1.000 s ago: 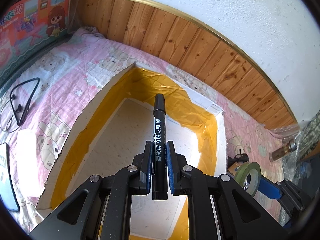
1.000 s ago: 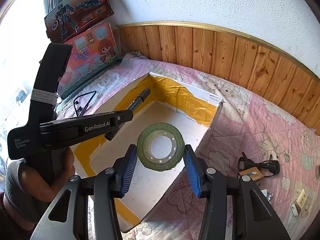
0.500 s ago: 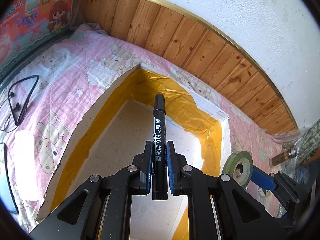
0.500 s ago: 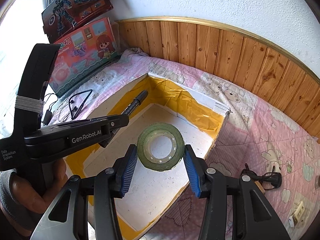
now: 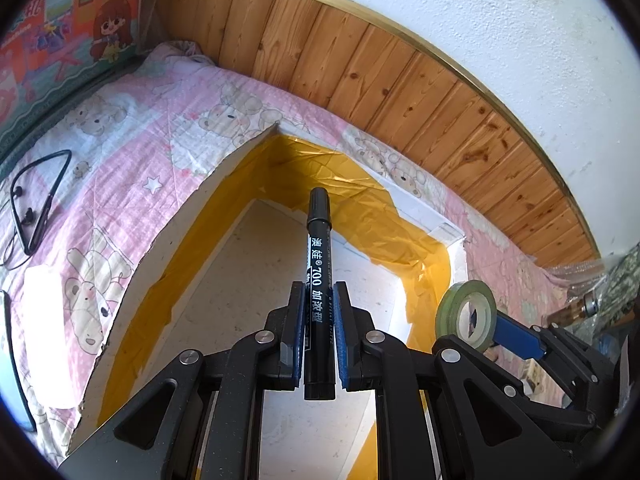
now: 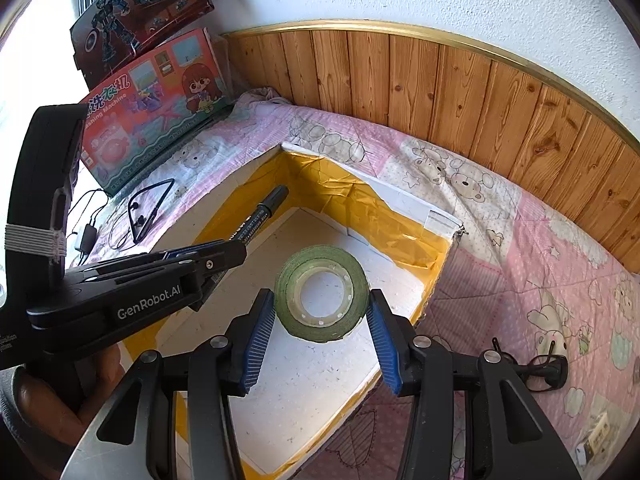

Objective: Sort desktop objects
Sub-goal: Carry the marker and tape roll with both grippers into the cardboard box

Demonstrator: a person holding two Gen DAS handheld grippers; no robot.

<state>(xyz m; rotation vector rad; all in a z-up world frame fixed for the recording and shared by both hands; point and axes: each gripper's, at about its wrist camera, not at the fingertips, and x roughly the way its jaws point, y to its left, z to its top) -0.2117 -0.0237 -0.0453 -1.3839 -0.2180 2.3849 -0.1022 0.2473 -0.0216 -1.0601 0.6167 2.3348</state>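
Note:
My left gripper (image 5: 319,300) is shut on a black marker pen (image 5: 318,248) that points forward over a white foam box (image 5: 192,208) with yellow-taped inner walls. The pen (image 6: 264,212) and left gripper (image 6: 216,256) also show at the left of the right wrist view. My right gripper (image 6: 322,312) is shut on a green tape roll (image 6: 322,293) and holds it above the box floor (image 6: 304,372). The roll (image 5: 466,312) shows at the right of the left wrist view.
The box sits on a pink bear-print cloth (image 6: 532,248) against a wooden wall panel (image 6: 400,80). A black neckband earphone (image 5: 36,204) lies left of the box. Toy boxes (image 6: 156,96) lean at the far left. A black cable and small items (image 6: 536,364) lie to the right.
Both grippers have moved forward over the box with their objects still held. The tape roll now hangs further over the box floor.

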